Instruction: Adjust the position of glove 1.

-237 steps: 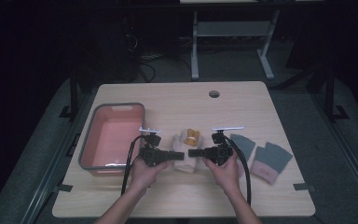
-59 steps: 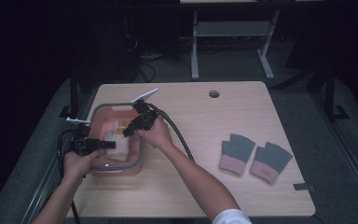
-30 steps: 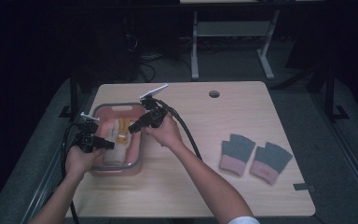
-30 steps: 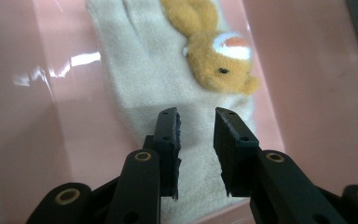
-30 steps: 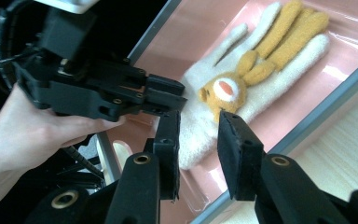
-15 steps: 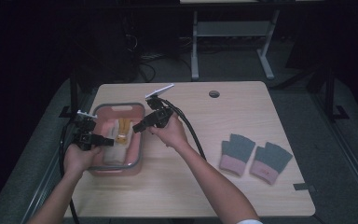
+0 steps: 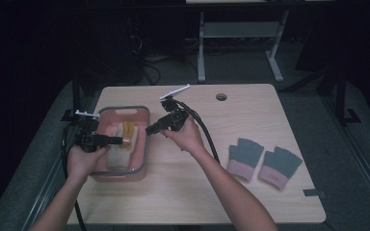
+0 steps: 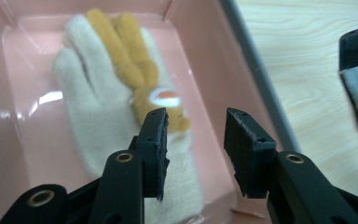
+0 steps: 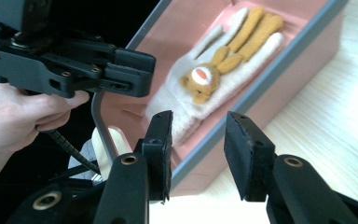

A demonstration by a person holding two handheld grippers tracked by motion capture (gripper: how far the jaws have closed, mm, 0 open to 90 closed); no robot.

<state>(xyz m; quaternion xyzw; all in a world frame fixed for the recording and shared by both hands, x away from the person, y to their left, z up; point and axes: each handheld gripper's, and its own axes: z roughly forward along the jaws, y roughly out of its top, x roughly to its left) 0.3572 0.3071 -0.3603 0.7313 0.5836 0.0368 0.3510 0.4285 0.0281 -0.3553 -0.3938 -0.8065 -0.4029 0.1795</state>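
Room dim; surroundings fall to near black beyond the pale wooden counter [image 7: 250,115], which takes soft overhead light. Faint shadows only. Close views brighter: white glare patches on the glossy pink plastic tray [image 8: 28,126]; the cream knitted glove [image 8: 98,107] soft, slightly blurred; black jaws sharp.

The bin [image 7: 142,144] is coloured salmon pink inside, and its rim is edged in grey. Inside the bin, a cream-white glove [image 8: 98,112] is seen, patterned with mustard-orange fingers and a small orange animal figure [image 8: 161,100] marked with a white and red patch. The tabletop [image 7: 250,110] under the bin is finished in pale wood grain, with a dark round hole beyond the bin. To the right of the bin, two gloves [image 7: 262,161] are coloured grey-teal with dusty pink cuffs. The left claw [image 8: 193,147] and the right claw [image 9: 196,151] are black, with brass-coloured rivets.
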